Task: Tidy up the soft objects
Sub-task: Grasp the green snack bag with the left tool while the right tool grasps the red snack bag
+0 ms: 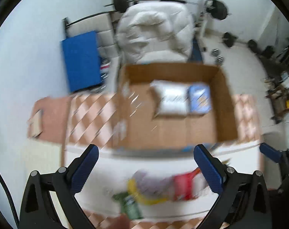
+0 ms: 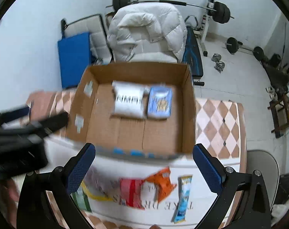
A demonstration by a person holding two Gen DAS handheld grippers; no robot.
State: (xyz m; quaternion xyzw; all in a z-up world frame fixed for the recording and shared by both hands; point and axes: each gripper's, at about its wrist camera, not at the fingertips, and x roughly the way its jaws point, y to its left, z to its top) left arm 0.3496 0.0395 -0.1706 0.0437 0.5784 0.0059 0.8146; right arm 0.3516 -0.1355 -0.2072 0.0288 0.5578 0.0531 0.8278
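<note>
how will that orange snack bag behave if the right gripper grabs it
The orange snack bag looks crinkled and puffed, so it will probably be light and floppy, giving under the fingers. Its film looks glossy, so it may slip on the white sheet. Pinching an edge seems safer than squeezing its middle.

White packet (image 2: 128, 101), blue packet (image 2: 159, 103) flat in cardboard box (image 2: 188, 103)

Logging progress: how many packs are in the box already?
2. A white pack and a blue pack lie side by side at the far end of the box. None seem hidden.
</note>
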